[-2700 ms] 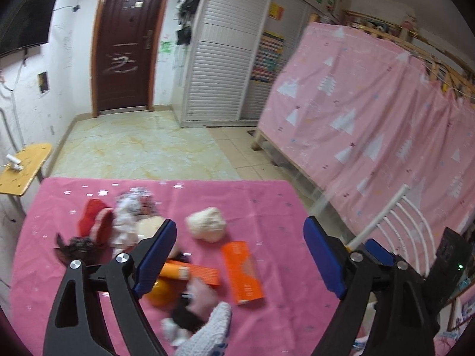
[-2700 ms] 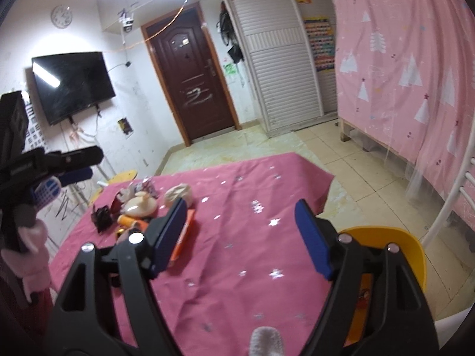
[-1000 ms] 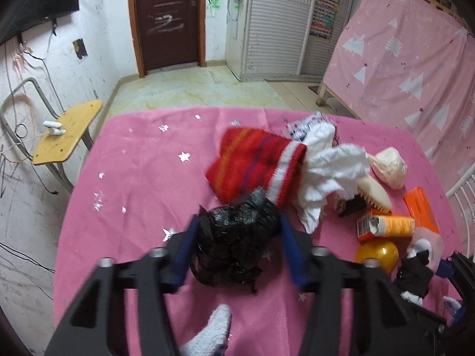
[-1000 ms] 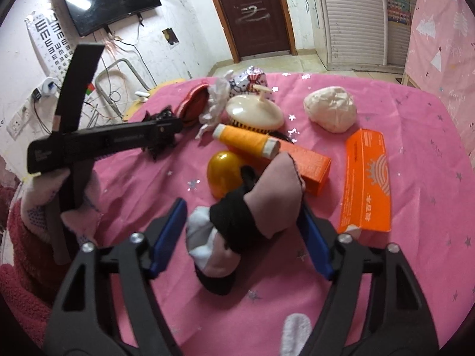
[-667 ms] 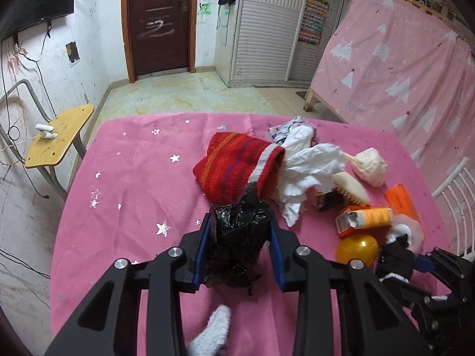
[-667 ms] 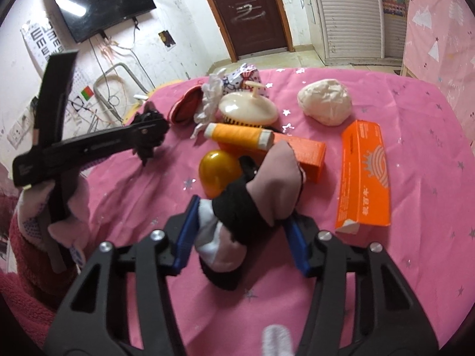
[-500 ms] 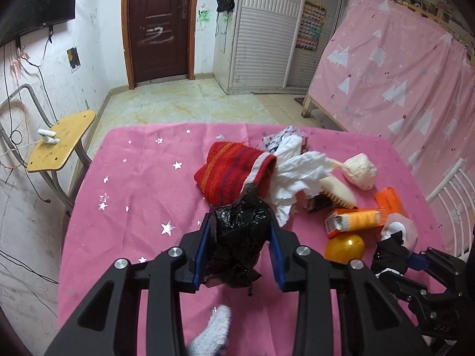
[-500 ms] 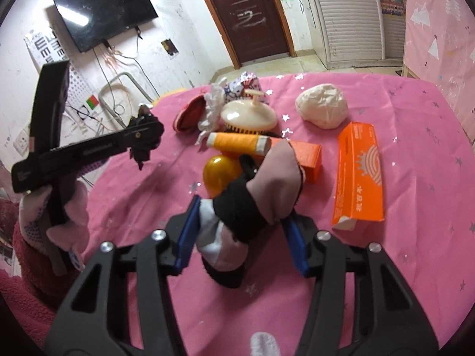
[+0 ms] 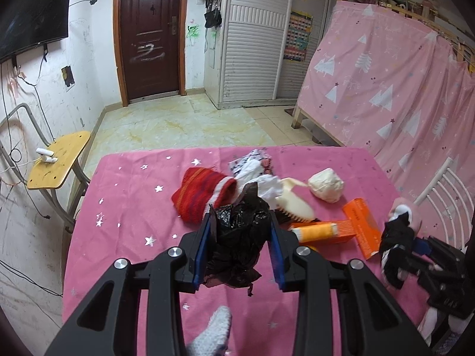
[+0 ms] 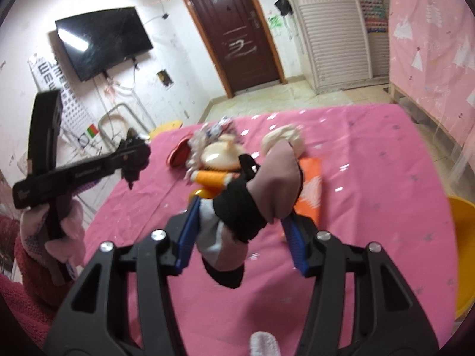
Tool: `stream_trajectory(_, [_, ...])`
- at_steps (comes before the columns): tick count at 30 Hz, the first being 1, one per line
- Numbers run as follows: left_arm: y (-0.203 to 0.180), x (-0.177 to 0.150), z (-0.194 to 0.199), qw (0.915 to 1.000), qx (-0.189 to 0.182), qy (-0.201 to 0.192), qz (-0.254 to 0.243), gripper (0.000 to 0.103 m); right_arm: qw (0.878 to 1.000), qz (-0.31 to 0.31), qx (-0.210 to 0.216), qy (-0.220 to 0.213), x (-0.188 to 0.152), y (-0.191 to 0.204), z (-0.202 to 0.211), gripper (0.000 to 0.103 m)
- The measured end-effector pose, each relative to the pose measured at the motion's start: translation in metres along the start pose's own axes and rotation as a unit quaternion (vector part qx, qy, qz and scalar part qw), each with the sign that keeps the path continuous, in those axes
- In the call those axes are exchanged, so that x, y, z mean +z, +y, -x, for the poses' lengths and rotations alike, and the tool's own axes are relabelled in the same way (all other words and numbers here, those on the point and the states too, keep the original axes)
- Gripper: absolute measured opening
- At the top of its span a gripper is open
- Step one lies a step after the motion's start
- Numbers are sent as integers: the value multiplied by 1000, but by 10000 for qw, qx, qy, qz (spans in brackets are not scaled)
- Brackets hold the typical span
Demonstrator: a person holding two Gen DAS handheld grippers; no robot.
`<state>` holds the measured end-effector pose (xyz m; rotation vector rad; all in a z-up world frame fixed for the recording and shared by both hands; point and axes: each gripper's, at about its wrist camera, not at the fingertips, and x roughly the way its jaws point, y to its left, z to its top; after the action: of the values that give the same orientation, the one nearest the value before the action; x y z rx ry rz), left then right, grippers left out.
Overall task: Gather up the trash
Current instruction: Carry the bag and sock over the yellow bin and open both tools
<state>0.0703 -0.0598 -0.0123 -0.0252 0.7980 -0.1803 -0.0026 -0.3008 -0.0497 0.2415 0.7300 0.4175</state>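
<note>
The left hand-held gripper (image 9: 240, 247) pinches a crumpled black plastic bag (image 9: 237, 243), lifted above the pink star-printed surface (image 9: 127, 207). The right hand-held gripper (image 10: 242, 231) clamps a pink, black and white sock bundle (image 10: 255, 201). Farther on the surface lie a red knitted hat (image 9: 202, 197), a cream brush (image 9: 294, 204) and an orange carton (image 9: 360, 225).

Left wrist cam rides on the left gripper (image 9: 239, 246), looking fwd and down across the pink table (image 9: 133, 207) toward the brown door (image 9: 150, 35). Right wrist cam sits on the right gripper (image 10: 242, 234), same tilt, close in. Both catch table, door, and each other's gripper at the frame edge.
</note>
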Motion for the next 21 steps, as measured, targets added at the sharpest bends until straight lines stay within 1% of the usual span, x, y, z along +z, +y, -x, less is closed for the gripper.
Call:
stream_trajectory(4, [-15, 4, 3, 9999, -44, -25, -108, 27, 9994, -161, -169, -259, 4, -21, 18, 52])
stream_trajectory(11, [-50, 9, 7, 9991, -159, -43, -378, 27, 9935, -487, -707, -750, 8, -69, 55, 52])
stream_trajectory(17, [-90, 14, 12, 9971, -321, -100, -679, 27, 9873, -719, -1025, -977, 7, -102, 78, 52])
stream_trajectory(20, [-112, 16, 12, 9956, -421, -102, -826, 27, 9835, -761, -1248, -1070, 6, -117, 89, 52])
stream_trajectory(21, [-117, 16, 11, 9952, -449, -100, -860, 27, 9805, -772, -1414, -1124, 6, -123, 93, 52])
